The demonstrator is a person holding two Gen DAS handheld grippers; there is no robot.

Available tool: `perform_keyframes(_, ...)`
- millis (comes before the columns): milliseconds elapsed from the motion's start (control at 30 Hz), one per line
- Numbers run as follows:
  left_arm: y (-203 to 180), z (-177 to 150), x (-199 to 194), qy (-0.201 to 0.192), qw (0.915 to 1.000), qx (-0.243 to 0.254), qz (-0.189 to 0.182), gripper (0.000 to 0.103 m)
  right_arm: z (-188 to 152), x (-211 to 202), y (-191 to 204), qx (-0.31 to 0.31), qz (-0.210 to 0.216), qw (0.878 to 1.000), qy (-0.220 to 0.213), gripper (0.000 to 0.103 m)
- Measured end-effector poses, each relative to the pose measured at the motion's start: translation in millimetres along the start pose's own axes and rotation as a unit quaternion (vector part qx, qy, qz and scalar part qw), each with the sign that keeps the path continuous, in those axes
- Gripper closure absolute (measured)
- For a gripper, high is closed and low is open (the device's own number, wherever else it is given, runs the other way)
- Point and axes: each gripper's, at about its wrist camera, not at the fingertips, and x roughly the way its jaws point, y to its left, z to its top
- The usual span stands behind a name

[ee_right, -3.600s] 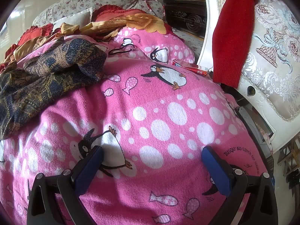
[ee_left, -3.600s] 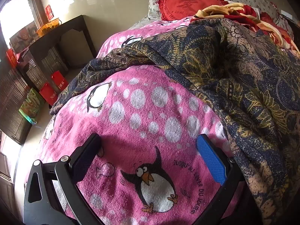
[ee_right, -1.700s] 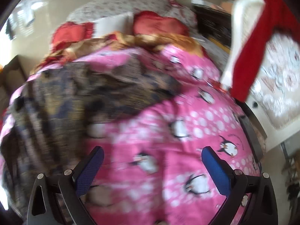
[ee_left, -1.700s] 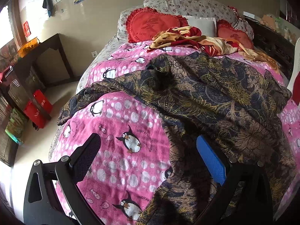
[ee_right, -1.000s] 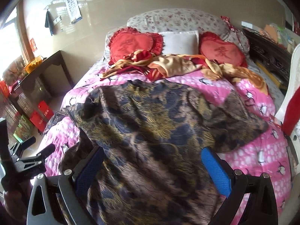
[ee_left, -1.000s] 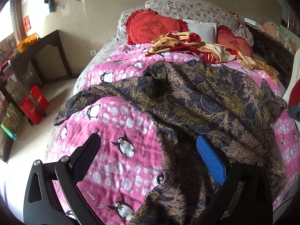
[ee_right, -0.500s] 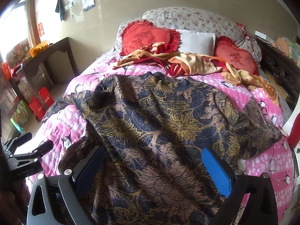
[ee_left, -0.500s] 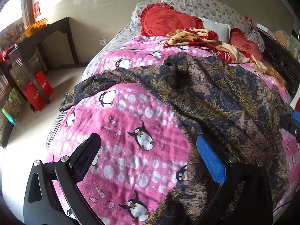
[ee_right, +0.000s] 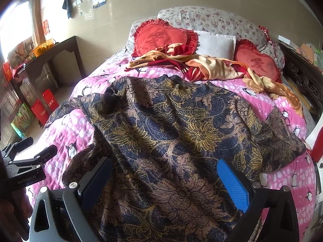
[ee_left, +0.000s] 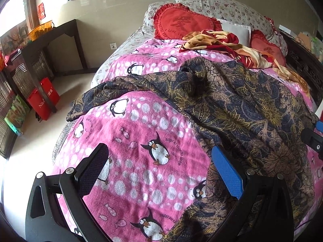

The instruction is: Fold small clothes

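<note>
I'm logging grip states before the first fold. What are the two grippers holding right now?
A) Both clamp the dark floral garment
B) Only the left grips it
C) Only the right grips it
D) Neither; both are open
D: the left gripper and right gripper both show widely spread jaws above the dark floral garment, with nothing pinched.

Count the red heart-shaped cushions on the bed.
2. One red heart-shaped frilled cushion leans at the head on the left, the other red heart-shaped cushion lies right, partly under the orange-and-red crumpled cloth. More may be hidden.
</note>
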Motion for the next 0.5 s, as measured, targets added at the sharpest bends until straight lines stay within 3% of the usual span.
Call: perform_keyframes(500,7,2,2,-0.002,0.9999,-0.007,0.010,0.000,1,5,11,-0.009,0.006,1.000,0.004,0.000)
